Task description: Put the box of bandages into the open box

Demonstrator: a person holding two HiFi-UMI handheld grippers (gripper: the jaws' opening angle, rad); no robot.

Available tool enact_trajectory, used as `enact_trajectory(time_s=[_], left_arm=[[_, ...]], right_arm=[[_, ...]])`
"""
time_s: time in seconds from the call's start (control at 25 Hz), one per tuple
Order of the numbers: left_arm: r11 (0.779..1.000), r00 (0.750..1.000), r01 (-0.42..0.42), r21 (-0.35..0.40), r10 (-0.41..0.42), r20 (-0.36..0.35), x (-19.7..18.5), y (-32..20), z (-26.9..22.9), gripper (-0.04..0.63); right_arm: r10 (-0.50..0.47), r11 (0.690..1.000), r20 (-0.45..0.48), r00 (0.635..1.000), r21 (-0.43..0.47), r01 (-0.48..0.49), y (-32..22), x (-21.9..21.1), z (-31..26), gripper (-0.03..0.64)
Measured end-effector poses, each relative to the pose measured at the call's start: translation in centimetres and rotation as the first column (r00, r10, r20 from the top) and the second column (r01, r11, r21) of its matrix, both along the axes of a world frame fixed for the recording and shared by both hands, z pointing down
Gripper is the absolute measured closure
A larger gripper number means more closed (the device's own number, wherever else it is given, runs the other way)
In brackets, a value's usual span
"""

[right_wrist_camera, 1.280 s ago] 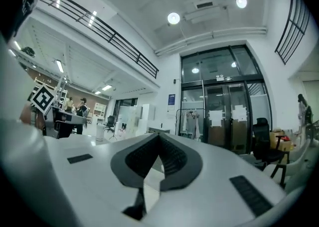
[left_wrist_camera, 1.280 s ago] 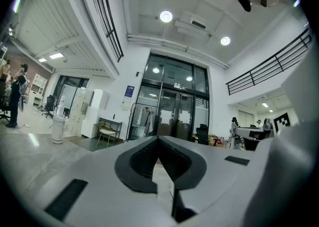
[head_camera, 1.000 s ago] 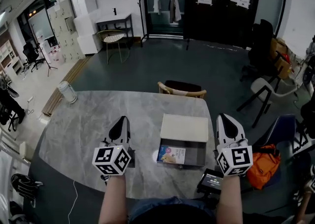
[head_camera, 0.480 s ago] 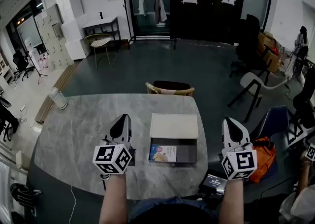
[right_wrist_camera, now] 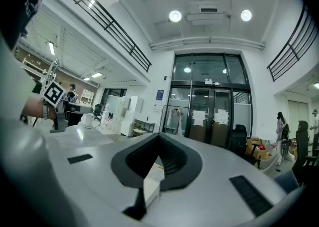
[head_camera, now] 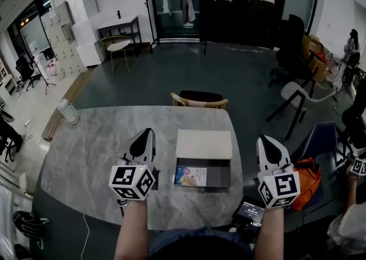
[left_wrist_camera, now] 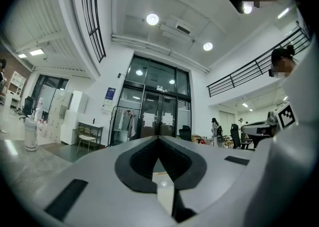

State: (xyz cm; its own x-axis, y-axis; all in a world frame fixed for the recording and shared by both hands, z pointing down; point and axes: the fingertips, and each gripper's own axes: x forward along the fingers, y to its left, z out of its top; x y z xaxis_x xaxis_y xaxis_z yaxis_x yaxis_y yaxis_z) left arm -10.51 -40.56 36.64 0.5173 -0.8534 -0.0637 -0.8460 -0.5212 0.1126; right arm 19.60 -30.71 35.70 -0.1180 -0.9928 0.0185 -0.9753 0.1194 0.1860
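Note:
The open box (head_camera: pixel 220 178) sits on the grey marble table (head_camera: pixel 91 156), a dark tray with its white lid (head_camera: pixel 204 143) standing just behind it. A colourful box of bandages (head_camera: pixel 191 176) lies flat in the tray's left part. My left gripper (head_camera: pixel 143 135) hovers left of the tray, jaws together and empty. My right gripper (head_camera: pixel 266 140) is right of the tray past the table's edge, also shut and holding nothing. In the left gripper view the gripper (left_wrist_camera: pixel 159 140) points out at the room, as does the gripper (right_wrist_camera: pixel 159 137) in the right gripper view.
A wooden chair (head_camera: pixel 199 100) stands at the table's far edge. A black device (head_camera: pixel 249 210) lies near the front right corner. An orange bag (head_camera: pixel 307 187) and office chairs (head_camera: pixel 303 96) are on the floor to the right. A white cylinder (head_camera: pixel 68 111) stands at the left.
The head view has shifted a little. Both grippers stay shut beside the open box, and the bandage box stays in the tray.

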Motion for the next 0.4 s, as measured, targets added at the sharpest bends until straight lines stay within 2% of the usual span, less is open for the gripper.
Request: enact_trajectory(time_s=[0.4], left_arm=[[1.0,0.999,-0.023,-0.01,0.023,0.022,0.71,0.19,0.45,0.583]], right_arm=[[-0.057,0.998,-0.036,0.998,-0.012,0.057,0.01,-0.63,-0.29,0.592]])
